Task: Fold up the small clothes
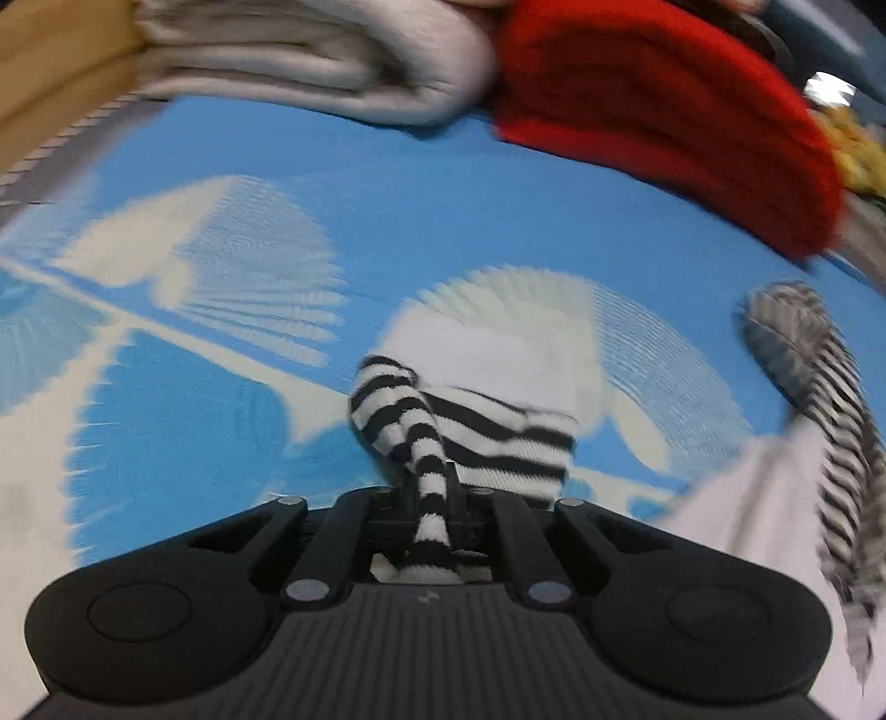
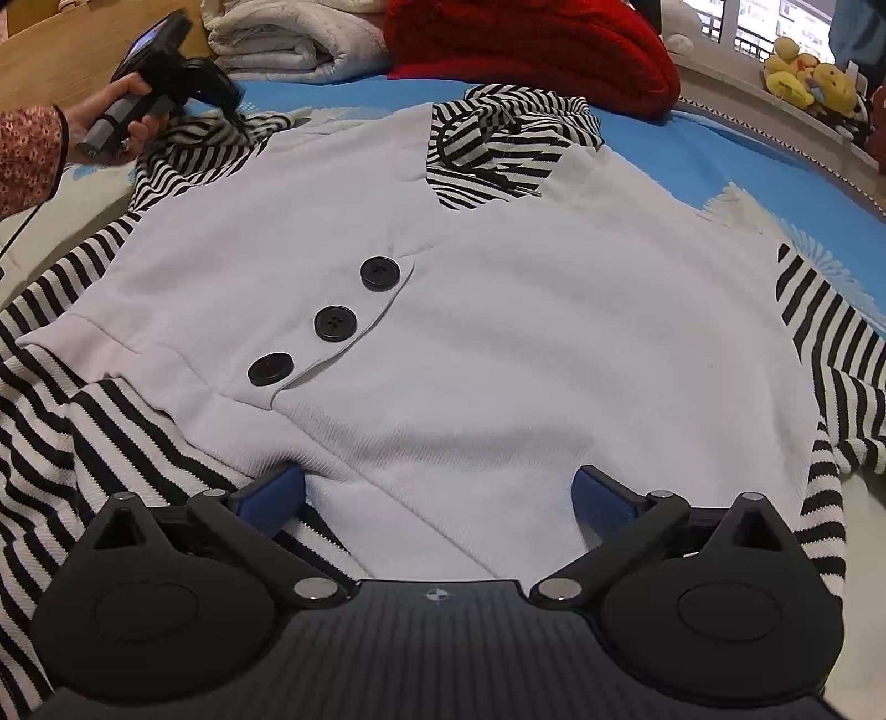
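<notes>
While the left tongs point(image 1: 434, 498) are clamped tight on a black-and-white striped sleeve point(image 1: 426, 443), the cloth running up between the closed jaws and bunching just beyond them, the right tongs point(image 2: 440, 493) stand spread wide, their blue pads point(image 2: 277, 495) resting on the lower edge of the garment with nothing pinched between them; from the right wrist view the left tongs point(image 2: 235, 113) show at the far left shoulder of the garment, carried by a person's hand point(image 2: 119, 113) in a floral sleeve point(image 2: 27, 155); the garment itself is a small white top point(image 2: 470, 332) with striped sleeves and a striped collar point(image 2: 498, 144), lying front up and mostly flat on the bed; three black buttons point(image 2: 335, 323) run in a slanting row along a curved flap on its front; one striped sleeve point(image 2: 72, 399) spreads in folds at the near left, the other point(image 2: 830, 354) lies along the right edge; under the top is a blue bedsheet point(image 2: 720, 160) printed with pale fan shapes; at the far side of the bed sit a folded white blanket point(image 2: 288, 39) and, just beside it, a red knitted cloth point(image 2: 531, 44); yellow plush toys point(image 2: 803, 75) rest on the ledge at the upper right; the left wrist view is motion-blurred.
</notes>
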A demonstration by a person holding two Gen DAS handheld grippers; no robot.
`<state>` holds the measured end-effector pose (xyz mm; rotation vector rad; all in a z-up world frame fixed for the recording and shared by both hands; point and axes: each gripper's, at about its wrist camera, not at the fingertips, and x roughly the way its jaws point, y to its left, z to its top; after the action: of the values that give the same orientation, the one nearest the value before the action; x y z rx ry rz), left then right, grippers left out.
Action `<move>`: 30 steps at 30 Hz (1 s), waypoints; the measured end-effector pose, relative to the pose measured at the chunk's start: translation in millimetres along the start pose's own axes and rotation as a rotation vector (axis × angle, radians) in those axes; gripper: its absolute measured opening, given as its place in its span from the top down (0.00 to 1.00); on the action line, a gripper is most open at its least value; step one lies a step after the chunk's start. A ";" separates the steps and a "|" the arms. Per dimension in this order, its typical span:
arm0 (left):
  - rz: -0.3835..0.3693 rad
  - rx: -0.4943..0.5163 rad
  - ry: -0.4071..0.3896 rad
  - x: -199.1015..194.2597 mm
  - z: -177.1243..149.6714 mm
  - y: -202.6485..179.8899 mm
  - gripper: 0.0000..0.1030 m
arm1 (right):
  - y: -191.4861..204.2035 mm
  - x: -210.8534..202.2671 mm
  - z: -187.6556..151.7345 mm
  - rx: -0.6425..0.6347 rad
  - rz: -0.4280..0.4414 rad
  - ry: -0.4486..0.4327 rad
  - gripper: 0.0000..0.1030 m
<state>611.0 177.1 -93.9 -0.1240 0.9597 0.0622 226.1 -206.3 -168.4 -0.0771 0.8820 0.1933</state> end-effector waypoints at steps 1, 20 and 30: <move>0.050 -0.035 -0.047 -10.8 3.9 7.5 0.95 | -0.1 -0.1 0.2 0.000 0.000 0.001 0.01; 0.195 -0.445 -0.009 -145.7 -116.6 159.2 0.12 | -22.6 -20.7 13.8 0.128 0.009 -0.028 0.10; -0.144 -0.011 0.225 -223.7 -274.3 5.1 0.00 | -94.3 -68.3 -11.8 0.439 -0.023 -0.017 0.10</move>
<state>259.4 146.1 -66.5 -0.2136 1.1725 -0.0807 193.6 -309.8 -124.2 0.3223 0.8891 -0.0237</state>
